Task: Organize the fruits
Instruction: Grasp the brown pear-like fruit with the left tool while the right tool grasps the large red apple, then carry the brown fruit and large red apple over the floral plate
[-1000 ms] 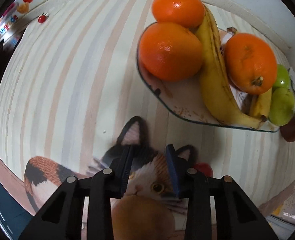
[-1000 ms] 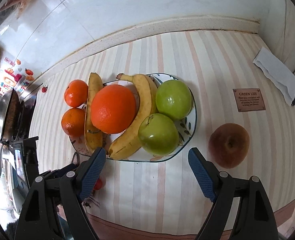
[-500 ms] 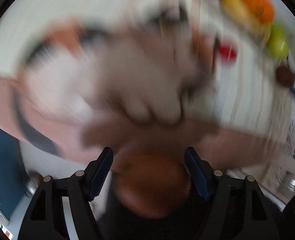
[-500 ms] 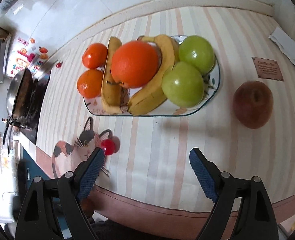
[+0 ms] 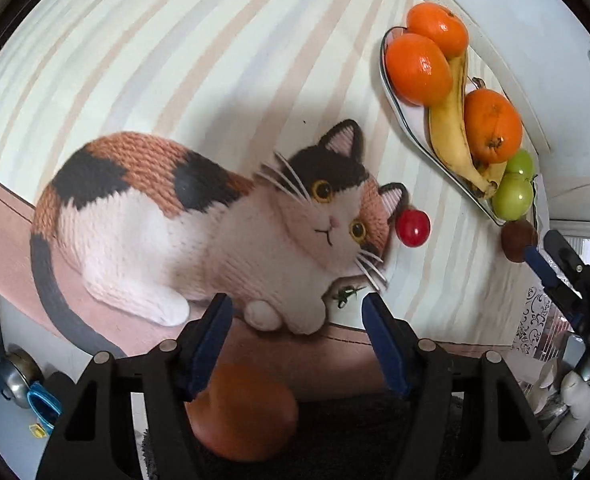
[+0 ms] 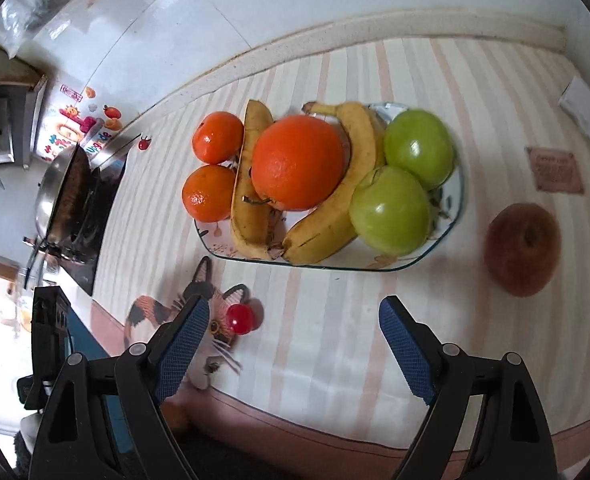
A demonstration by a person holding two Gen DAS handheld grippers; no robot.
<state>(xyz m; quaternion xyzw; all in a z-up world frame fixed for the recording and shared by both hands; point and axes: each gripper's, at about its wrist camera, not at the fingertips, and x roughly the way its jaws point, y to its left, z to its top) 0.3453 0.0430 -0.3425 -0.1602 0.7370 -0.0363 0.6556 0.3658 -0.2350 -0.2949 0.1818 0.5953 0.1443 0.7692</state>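
Note:
A glass plate (image 6: 453, 216) holds three oranges (image 6: 297, 162), two bananas (image 6: 335, 208) and two green apples (image 6: 391, 210). It also shows in the left wrist view (image 5: 399, 114). A brown apple (image 6: 523, 250) lies on the mat right of the plate. A small red tomato (image 6: 239, 319) (image 5: 413, 229) lies on the mat by the printed cat. My left gripper (image 5: 295, 340) is open and empty at the counter's front edge. An orange-brown fruit (image 5: 243, 412) lies below it. My right gripper (image 6: 289, 350) is open and empty, above the mat in front of the plate.
The striped mat (image 6: 319, 320) has a printed calico cat (image 5: 199, 232) at its front corner. A stove with a pan (image 6: 67, 196) stands to the left. A brown label (image 6: 555, 170) and a white cloth (image 6: 587, 100) lie at the right. The wall runs behind the plate.
My left gripper has pulled back from the plate toward the counter's front edge and opened wider. The right gripper rose a little and stays open.

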